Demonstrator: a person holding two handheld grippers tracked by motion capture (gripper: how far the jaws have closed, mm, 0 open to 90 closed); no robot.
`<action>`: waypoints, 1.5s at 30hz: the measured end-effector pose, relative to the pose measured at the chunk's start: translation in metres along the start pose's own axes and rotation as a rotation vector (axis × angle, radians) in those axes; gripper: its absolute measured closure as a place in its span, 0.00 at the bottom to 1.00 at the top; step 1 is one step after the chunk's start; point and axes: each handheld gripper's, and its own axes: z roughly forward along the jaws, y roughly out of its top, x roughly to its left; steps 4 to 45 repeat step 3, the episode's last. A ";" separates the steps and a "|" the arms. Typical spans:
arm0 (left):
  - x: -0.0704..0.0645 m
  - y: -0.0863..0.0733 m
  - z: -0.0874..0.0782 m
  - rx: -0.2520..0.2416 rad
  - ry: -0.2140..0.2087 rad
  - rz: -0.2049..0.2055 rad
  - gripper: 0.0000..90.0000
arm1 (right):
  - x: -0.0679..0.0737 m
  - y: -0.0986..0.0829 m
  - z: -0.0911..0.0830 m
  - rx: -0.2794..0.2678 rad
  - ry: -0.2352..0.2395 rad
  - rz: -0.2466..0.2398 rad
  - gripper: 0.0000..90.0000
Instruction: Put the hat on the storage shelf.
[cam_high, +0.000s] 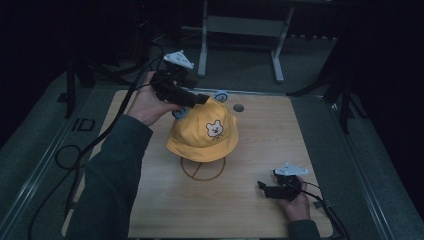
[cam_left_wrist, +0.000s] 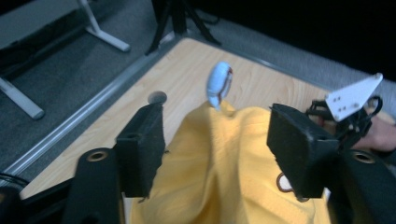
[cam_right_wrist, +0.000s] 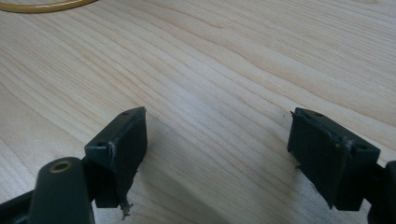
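Observation:
A yellow bucket hat (cam_high: 200, 137) with a bear patch (cam_high: 214, 129) and blue ears (cam_high: 220, 95) sits on a wire stand whose ring base (cam_high: 202, 170) rests on the wooden table (cam_high: 260, 145). My left gripper (cam_high: 202, 99) is at the hat's crown from the back left. In the left gripper view it (cam_left_wrist: 215, 135) is open, with the yellow hat (cam_left_wrist: 224, 186) bunched between the jaws and one blue ear (cam_left_wrist: 219, 84) just beyond. My right gripper (cam_high: 261, 187) lies low near the front right, open (cam_right_wrist: 217, 140) over bare wood, nothing between its jaws. The ring base (cam_right_wrist: 46, 5) shows far ahead.
A small round hole (cam_high: 238, 107) is in the table behind the hat. Cables (cam_high: 70, 155) trail off the table's left side. A metal desk frame (cam_high: 240, 45) stands on the floor beyond the far edge. The other gripper (cam_left_wrist: 350, 107) lies past the hat.

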 end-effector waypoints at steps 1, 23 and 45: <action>0.002 -0.002 -0.004 -0.017 0.005 -0.011 0.38 | 0.000 0.000 0.000 0.000 0.000 0.000 0.22; 0.008 -0.007 -0.014 -0.061 0.008 -0.046 0.36 | 0.000 0.000 0.000 0.000 0.000 0.001 0.22; 0.008 -0.007 -0.014 -0.061 0.008 -0.046 0.36 | 0.000 0.000 0.000 0.000 0.000 0.001 0.22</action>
